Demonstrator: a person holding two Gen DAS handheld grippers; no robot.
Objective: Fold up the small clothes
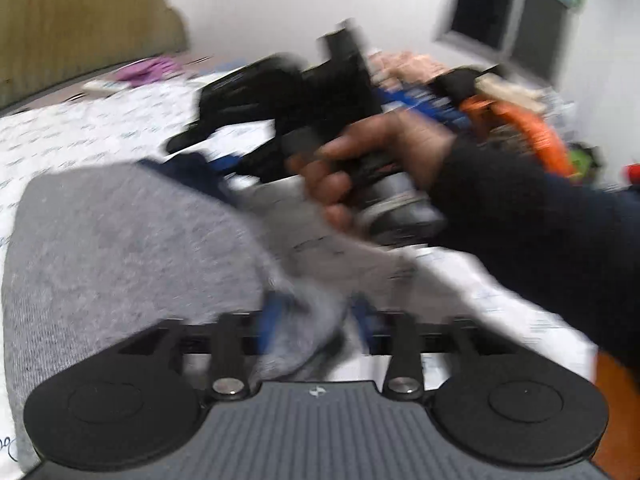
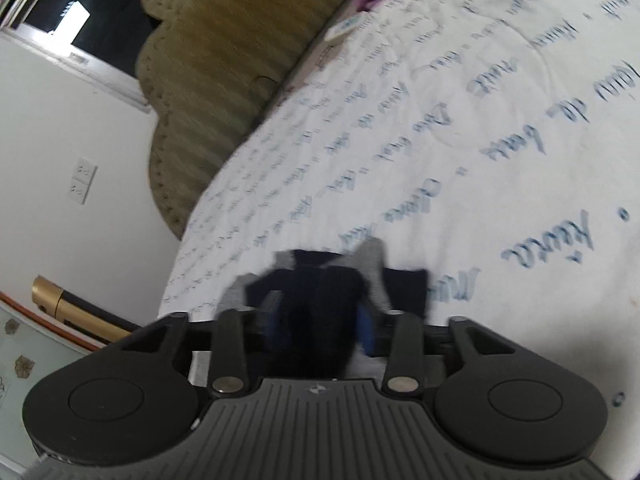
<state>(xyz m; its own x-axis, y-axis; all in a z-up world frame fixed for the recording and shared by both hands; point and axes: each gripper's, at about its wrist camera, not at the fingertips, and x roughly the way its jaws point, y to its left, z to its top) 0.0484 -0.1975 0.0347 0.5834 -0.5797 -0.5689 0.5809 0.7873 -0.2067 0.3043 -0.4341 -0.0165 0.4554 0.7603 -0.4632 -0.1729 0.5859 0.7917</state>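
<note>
The grey garment (image 1: 132, 240) lies on the bed (image 1: 80, 128), filling the lower left of the left wrist view. Its long axis runs from the lower left edge of the frame up toward the centre, where a dark blue band (image 1: 188, 168) borders its far end. A loose corner of the grey cloth hangs down at bottom centre, between the blue pads of the left tongs (image 1: 312, 320). Those pads stand fairly wide apart and do not press on the fold; blur hides whether cloth brushes one pad.

At centre right of that view a hand (image 1: 360, 160) in a dark sleeve (image 1: 540, 240) holds the right tongs (image 1: 248, 108), which point toward the upper left.

In the right wrist view, the right tongs (image 2: 320, 320) sit at bottom centre, partly open, with dark navy and grey cloth (image 2: 336, 276) bunched between the blue pads. Blur makes it impossible to tell whether the pads squeeze it. Beyond lies the white bedsheet with blue writing (image 2: 480, 120), and a tan headboard (image 2: 224, 60) at upper left.
</note>
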